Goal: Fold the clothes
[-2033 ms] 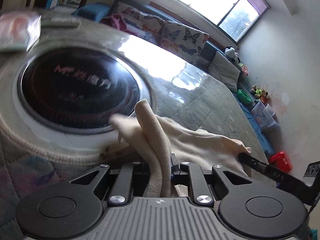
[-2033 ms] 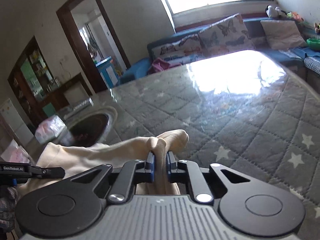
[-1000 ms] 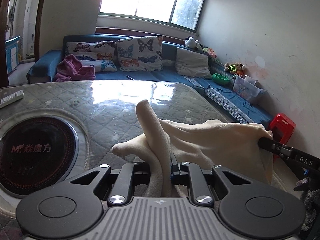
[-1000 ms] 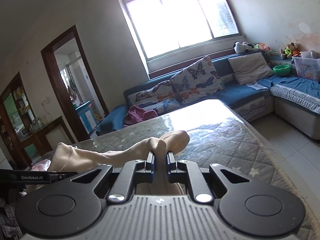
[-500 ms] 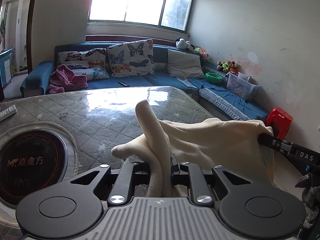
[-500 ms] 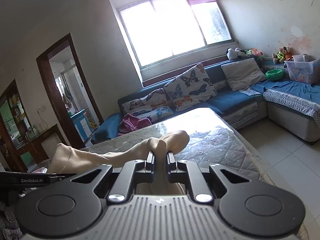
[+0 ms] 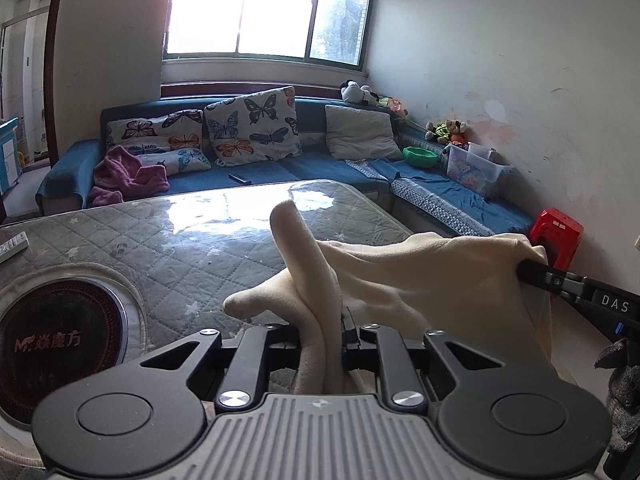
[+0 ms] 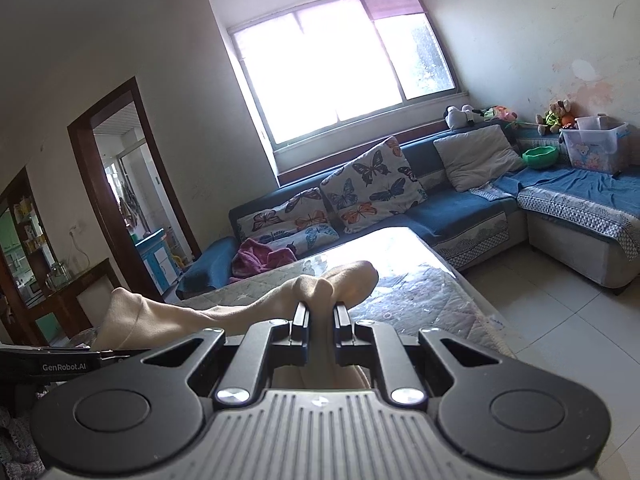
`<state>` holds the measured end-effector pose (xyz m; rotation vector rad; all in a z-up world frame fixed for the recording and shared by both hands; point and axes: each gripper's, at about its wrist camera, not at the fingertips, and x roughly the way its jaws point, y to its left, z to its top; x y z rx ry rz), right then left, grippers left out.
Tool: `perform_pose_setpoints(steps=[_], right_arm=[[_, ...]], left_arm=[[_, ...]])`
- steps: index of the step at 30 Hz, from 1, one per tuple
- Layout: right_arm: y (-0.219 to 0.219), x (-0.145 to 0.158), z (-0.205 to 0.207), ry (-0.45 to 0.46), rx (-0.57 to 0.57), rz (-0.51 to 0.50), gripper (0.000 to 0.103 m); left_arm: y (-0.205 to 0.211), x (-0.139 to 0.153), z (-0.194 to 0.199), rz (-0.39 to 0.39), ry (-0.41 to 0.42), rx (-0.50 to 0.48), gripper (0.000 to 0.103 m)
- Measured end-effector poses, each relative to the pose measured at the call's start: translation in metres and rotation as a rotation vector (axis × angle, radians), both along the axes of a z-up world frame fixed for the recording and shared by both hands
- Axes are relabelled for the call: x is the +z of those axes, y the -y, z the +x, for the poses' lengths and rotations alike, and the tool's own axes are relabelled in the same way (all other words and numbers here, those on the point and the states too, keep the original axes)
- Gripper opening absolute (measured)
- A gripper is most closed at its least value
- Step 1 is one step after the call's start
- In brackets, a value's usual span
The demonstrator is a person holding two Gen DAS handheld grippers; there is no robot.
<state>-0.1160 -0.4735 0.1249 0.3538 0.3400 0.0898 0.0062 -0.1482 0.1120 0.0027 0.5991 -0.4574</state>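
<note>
Two grippers: both are clamped on one cream fleece garment [image 7: 420,276], which hangs stretched between them.
Surface: the grey quilted star-pattern surface [image 7: 192,248] filled both views two seconds ago; now it lies lower, from 9 to 12 o'clock of the cloth.
Garment: lifted clear, so I judge it is being spread for a fold.
Left gripper [image 7: 320,332]: fingers narrow, pinching a bunched edge.
Right gripper [image 8: 320,316]: fingers nearly closed on the other edge.

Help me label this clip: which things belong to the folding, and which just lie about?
Folding: cream garment, left claw, right claw, quilted table.
Lying about: pink cloth, butterfly cushions, green bowl, red stool.
</note>
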Motion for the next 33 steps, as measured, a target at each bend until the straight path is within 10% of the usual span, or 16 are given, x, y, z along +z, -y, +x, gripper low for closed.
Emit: perform_pose_setpoints(steps=[33], right_arm=[[0.010,-0.005,0.018,-0.029,-0.011,-0.019,0.010]], left_arm=[[0.021,-0.013,0.020,0.024,-0.035,-0.022,0.017]])
